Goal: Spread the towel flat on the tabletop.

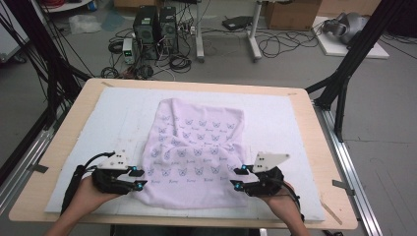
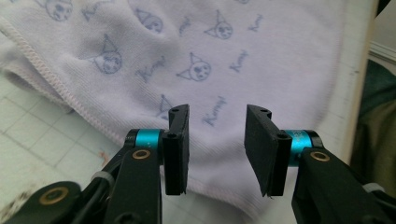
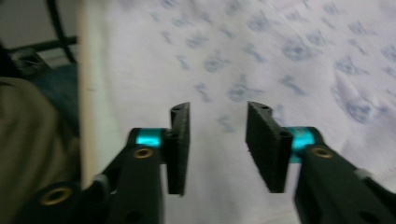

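A pale lilac towel printed with small blue cat faces lies crumpled on the white mat that covers the wooden table. Its far edge is fairly flat; its middle is bunched into soft folds, and its near hem sags toward the person's side of the table. The left gripper sits at the towel's near left corner, its blue-tipped jaws pointing inward over the hem. In the left gripper view the two black jaws stand apart with a clear gap, and the towel lies beyond and beneath them, its stitched edge running diagonally down past the left jaw; nothing is pinched between the pads. The right gripper mirrors it at the towel's near right corner, jaws aimed inward at the cloth. In the right gripper view, which is blurred, its jaws likewise stand parted and free, with the printed fabric spread below and ahead of them and the table's pale edge off to one side. A hand holds each gripper from the near edge of the table. Behind the table, computer towers and tangled cables sit on the grey floor.
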`<action>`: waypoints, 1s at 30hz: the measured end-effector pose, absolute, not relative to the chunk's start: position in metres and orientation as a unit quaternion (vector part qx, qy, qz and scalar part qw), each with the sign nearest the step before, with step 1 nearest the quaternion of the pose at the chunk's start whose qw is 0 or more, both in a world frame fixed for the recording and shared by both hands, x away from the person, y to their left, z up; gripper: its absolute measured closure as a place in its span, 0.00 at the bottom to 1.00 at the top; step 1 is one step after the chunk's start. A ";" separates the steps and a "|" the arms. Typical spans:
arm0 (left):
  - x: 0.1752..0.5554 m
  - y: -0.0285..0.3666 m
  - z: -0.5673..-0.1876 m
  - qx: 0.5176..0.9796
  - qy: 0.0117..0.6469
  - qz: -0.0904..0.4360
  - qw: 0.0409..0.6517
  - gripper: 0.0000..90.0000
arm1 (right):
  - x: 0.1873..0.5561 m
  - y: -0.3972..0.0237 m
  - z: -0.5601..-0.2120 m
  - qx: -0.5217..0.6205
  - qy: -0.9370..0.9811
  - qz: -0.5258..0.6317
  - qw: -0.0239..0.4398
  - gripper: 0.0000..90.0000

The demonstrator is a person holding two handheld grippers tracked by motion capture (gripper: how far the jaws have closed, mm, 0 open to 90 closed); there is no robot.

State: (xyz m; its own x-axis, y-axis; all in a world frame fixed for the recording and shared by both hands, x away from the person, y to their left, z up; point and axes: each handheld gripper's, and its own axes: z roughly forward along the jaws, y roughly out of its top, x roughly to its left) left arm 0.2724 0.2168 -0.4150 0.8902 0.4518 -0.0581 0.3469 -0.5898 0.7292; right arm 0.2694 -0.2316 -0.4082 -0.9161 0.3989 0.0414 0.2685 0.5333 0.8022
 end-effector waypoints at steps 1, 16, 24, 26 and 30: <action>0.276 0.213 -0.419 0.889 0.228 0.062 0.391 0.66 | 0.273 -0.230 -0.412 0.193 0.875 0.439 0.066 0.62; 0.271 0.212 -0.430 0.897 0.216 0.051 0.382 0.98 | 0.277 -0.213 -0.438 0.168 0.897 0.408 0.016 0.96; 0.238 0.225 -0.407 0.891 0.202 0.057 0.402 0.98 | 0.243 -0.221 -0.417 0.151 0.881 0.448 0.020 0.96; 0.231 0.226 -0.402 0.888 0.194 0.047 0.415 0.97 | 0.231 -0.221 -0.412 0.140 0.880 0.454 0.011 0.96; 0.231 0.224 -0.390 0.880 0.190 0.060 0.431 0.84 | 0.225 -0.225 -0.396 0.144 0.869 0.472 0.025 0.81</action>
State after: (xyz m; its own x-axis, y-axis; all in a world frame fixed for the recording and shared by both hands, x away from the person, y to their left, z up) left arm 0.2315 0.2242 -0.3901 0.9206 0.3860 -0.0588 0.2831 -0.5562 0.7814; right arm 0.2254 -0.2251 -0.3964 -0.9572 0.2743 0.0923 0.2267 0.5124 0.8283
